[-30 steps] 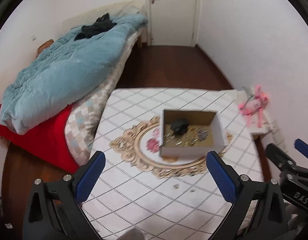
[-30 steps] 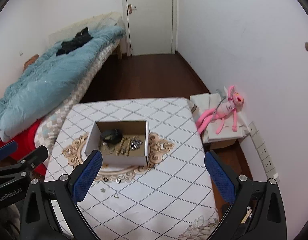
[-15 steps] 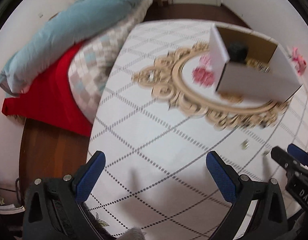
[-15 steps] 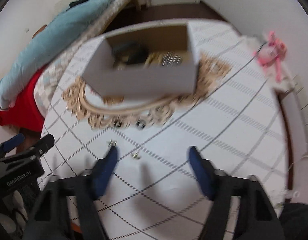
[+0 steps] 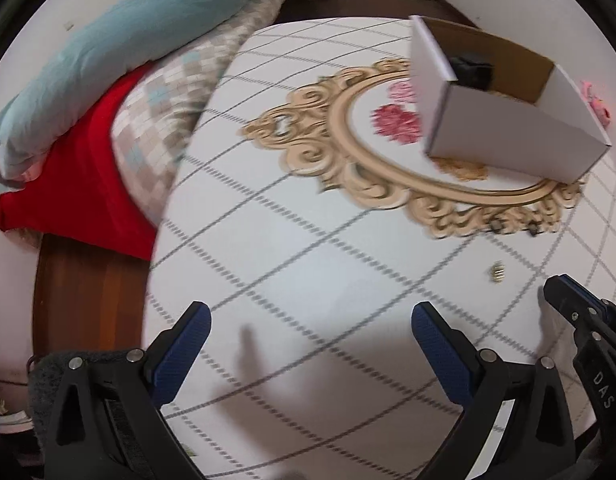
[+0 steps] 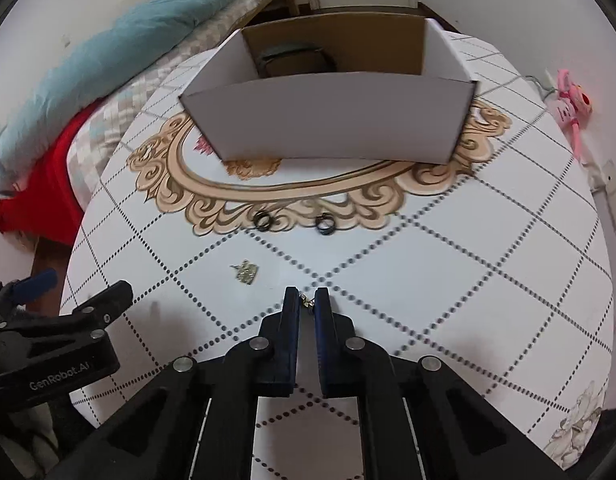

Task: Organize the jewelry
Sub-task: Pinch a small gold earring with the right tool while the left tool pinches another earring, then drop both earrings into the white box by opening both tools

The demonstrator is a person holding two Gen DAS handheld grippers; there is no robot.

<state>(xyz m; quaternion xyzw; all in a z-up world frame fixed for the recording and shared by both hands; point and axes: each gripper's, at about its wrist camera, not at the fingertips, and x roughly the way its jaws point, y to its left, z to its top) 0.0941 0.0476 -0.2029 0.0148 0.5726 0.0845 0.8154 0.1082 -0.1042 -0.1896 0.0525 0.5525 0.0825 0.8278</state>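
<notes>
A white cardboard box (image 6: 332,124) with a dark item inside stands on the patterned table (image 6: 468,272); it also shows in the left wrist view (image 5: 508,120). My right gripper (image 6: 307,300) is low on the table, its jaws nearly closed around a small gold earring (image 6: 307,301). A gold trinket (image 6: 246,272) and two dark rings (image 6: 262,221) (image 6: 323,222) lie ahead of it. My left gripper (image 5: 308,332) is open and empty above the table's near left part. A small gold piece (image 5: 497,273) lies to its right.
A bed with a blue quilt (image 5: 128,40) and red sheet (image 5: 80,184) stands left of the table. A pink plush toy (image 6: 572,104) lies at the right by the wall. The left gripper's body (image 6: 48,344) is at the right view's lower left.
Both grippers have dropped low and close to the table. The right gripper's jaws have closed from wide open to a narrow gap around the gold earring. The left stays open.
</notes>
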